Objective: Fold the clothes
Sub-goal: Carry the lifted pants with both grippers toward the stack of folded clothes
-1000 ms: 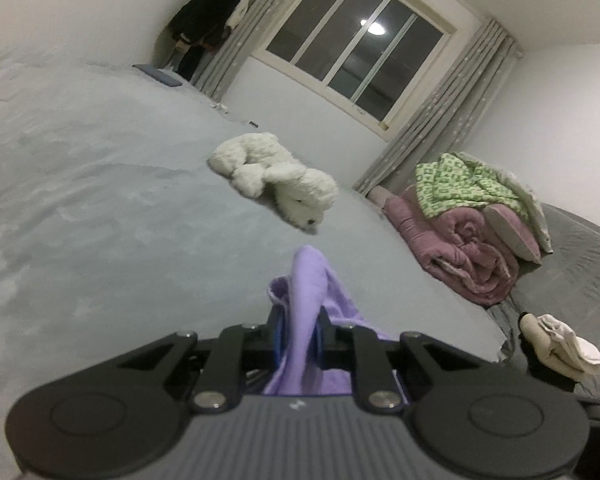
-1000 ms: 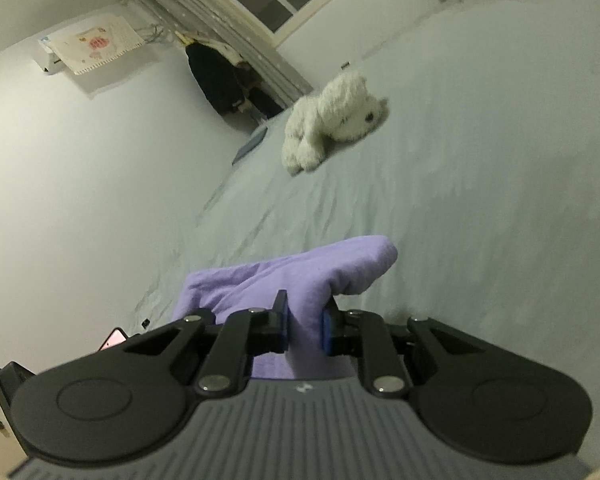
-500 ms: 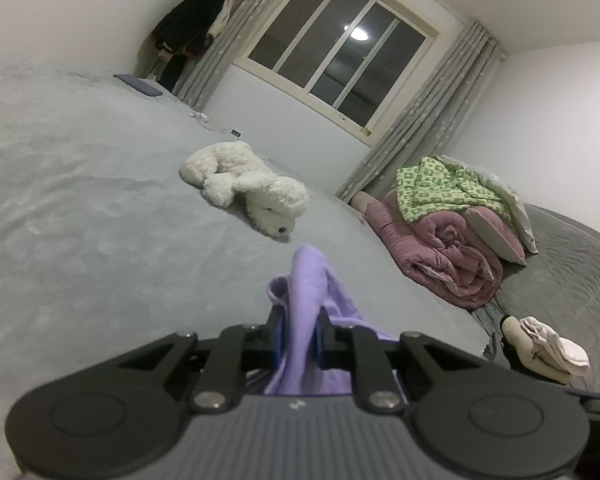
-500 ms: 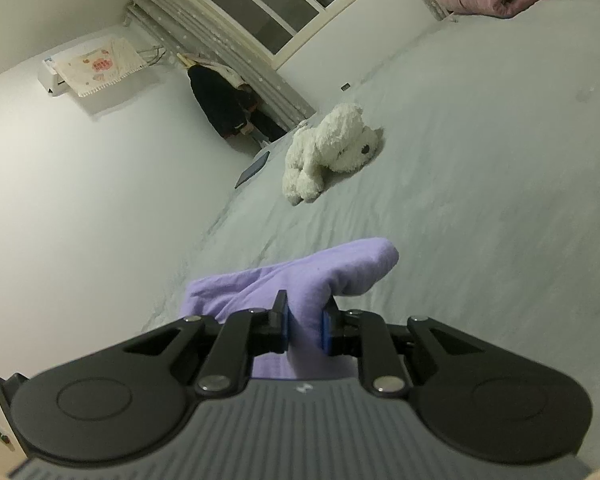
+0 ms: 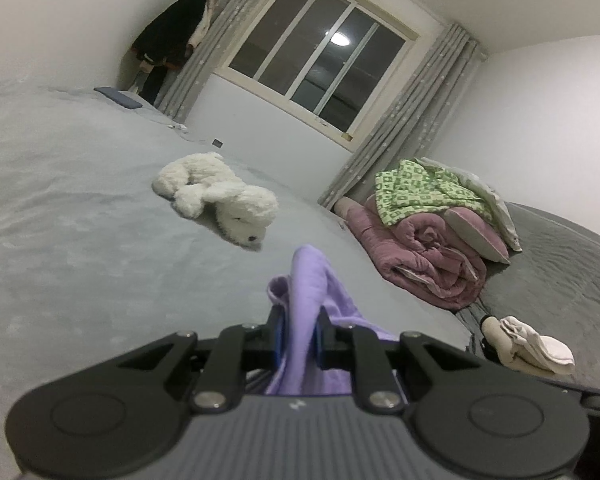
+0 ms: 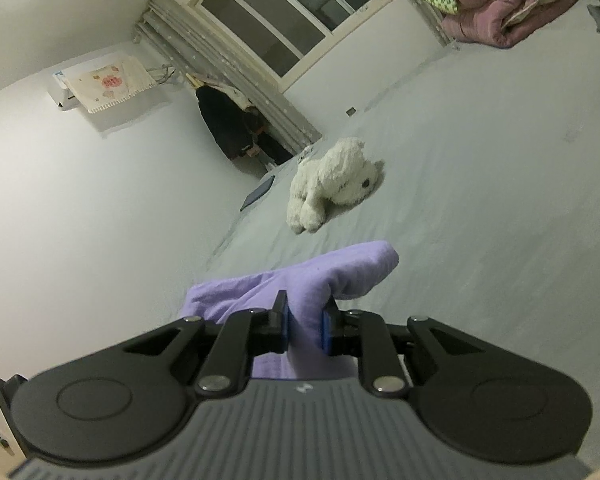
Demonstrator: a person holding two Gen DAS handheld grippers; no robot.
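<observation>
Bunching up between both sets of fingers, the lilac garment (image 5: 308, 280) is the thing being handled. In the left wrist view the left gripper (image 5: 298, 338) has its fingers nearly closed, pinching a narrow ridge of the cloth that stands up past the blue pads and curls over at the top, with more of it trailing down to the right. In the right wrist view the right gripper (image 6: 306, 326) is likewise almost closed on a thicker fold of the same lilac garment (image 6: 332, 276); a rounded lobe of fabric sticks out beyond the fingertips to the right, and the rest spreads away to the left. The cloth hangs over the grey bed (image 5: 80, 208), but whether its lower part touches the bedding cannot be told.

Further up the bed lies a white plush dog (image 5: 220, 196) on its side, well apart from the garment; it also shows in the right wrist view (image 6: 336, 184). A small dark flat object (image 5: 118, 97) rests near the far edge of the bed. To the right sits a rolled pink quilt (image 5: 428, 256) with a green patterned cloth (image 5: 416, 192) on top and pillows leaning against it. A cream bundle (image 5: 528, 346) lies nearer. Behind are a window (image 5: 320, 68) with grey curtains (image 5: 404, 132) and a dark coat (image 5: 168, 40) hanging in the corner.
</observation>
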